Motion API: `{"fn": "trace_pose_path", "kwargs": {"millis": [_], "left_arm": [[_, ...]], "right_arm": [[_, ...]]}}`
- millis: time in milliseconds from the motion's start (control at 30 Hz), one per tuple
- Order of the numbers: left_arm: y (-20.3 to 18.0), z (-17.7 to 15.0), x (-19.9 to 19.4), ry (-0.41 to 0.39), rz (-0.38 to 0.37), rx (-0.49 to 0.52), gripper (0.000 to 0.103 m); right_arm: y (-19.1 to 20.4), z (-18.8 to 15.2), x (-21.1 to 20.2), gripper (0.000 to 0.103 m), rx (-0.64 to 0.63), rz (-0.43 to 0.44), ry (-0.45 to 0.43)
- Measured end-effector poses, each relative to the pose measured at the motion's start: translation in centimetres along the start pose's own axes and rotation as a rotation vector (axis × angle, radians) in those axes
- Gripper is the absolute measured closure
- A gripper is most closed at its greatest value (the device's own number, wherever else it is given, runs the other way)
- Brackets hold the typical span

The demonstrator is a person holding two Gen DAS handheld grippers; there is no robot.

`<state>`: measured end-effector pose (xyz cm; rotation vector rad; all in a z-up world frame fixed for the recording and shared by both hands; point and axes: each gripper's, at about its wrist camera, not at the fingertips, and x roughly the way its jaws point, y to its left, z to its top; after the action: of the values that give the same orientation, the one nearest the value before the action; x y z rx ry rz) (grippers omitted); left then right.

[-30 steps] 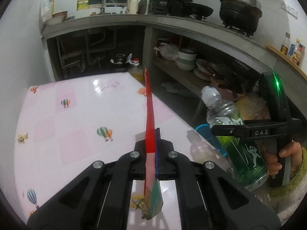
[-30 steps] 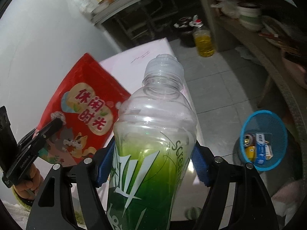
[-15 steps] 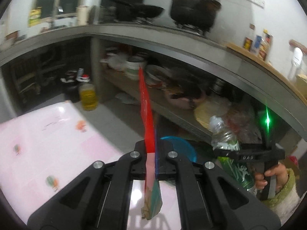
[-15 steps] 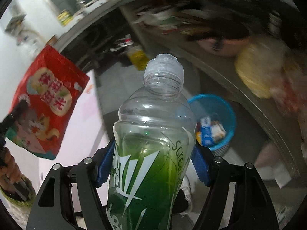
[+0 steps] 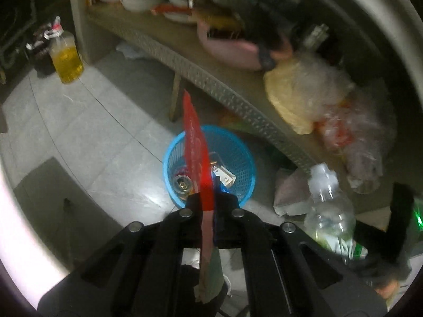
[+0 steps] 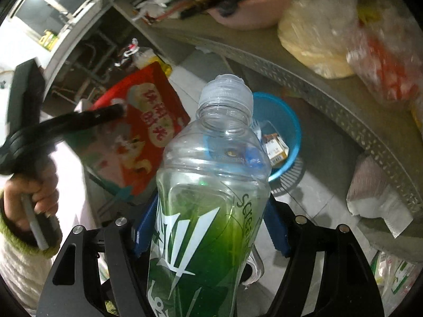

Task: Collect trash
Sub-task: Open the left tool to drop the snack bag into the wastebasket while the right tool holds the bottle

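While both grippers are carried above the kitchen floor, the coming move is judged to turn on one relation: the blue mesh basket (image 5: 246, 158) lies ahead of and below the left gripper (image 5: 210, 206), almost in line with its fingers. That gripper is clamped on a red snack bag (image 5: 197, 145), seen edge-on in the left wrist view, its long axis running forward from the jaws so that its far end overlaps the basket's opening. Release there would probably drop the bag inside — though how high above the rim it hangs cannot be told.

The right gripper (image 6: 211, 235) is closed on a clear plastic bottle (image 6: 211, 211) with green drink in its lower half and a green label, cap end pointing forward along the fingers. In the right wrist view the basket (image 6: 293, 132) is seen past the bottle's shoulder, ahead and somewhat to the right; of the two, the left gripper is judged the nearer to it.

A drink can (image 5: 182, 183) and a small carton (image 5: 224, 175) are already in the basket.

Much is hidden. The basket's near rim is covered by the bag in one view and by the bottle in the other, and the bottle's base is cut off by the lower frame edge. The shelf (image 5: 232, 89) beside the basket and the bagged goods on it are blurred, and the crumpled pale object on the floor at the shelf's foot cannot be identified.
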<state>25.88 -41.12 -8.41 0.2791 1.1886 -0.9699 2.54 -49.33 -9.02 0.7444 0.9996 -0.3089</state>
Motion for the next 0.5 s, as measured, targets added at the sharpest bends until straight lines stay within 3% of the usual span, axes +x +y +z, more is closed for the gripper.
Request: {"fn": "trace_pose_path", "kwargs": {"millis": [200, 233, 267, 300, 333, 500], "left_arm": [[-1.4, 3.3, 6.8, 0.037, 0.015, 0.04, 0.102], [-1.4, 3.6, 7.8, 0.044, 0.027, 0.05, 0.094], [-1.3, 3.9, 9.5, 0.078, 0.046, 0.05, 0.071], [-0.9, 3.9, 10.5, 0.109, 0.075, 0.039, 0.057], [-0.5, 4.0, 11.4, 0.127, 0.095, 0.027, 0.051], [1.0, 3.5, 12.2, 0.151, 0.125, -0.021, 0.05]], "right_arm": [[-2.7, 0.9, 2.3, 0.033, 0.05, -0.012, 0.042], [-3.0, 1.1, 2.7, 0.033, 0.057, -0.011, 0.049], [-3.3, 1.2, 3.1, 0.033, 0.062, -0.011, 0.056], [-3.6, 1.3, 3.5, 0.033, 0.069, -0.011, 0.064], [-3.9, 1.3, 3.9, 0.033, 0.074, -0.01, 0.069], [-4.7, 1.2, 5.3, 0.033, 0.088, -0.007, 0.094]]}}
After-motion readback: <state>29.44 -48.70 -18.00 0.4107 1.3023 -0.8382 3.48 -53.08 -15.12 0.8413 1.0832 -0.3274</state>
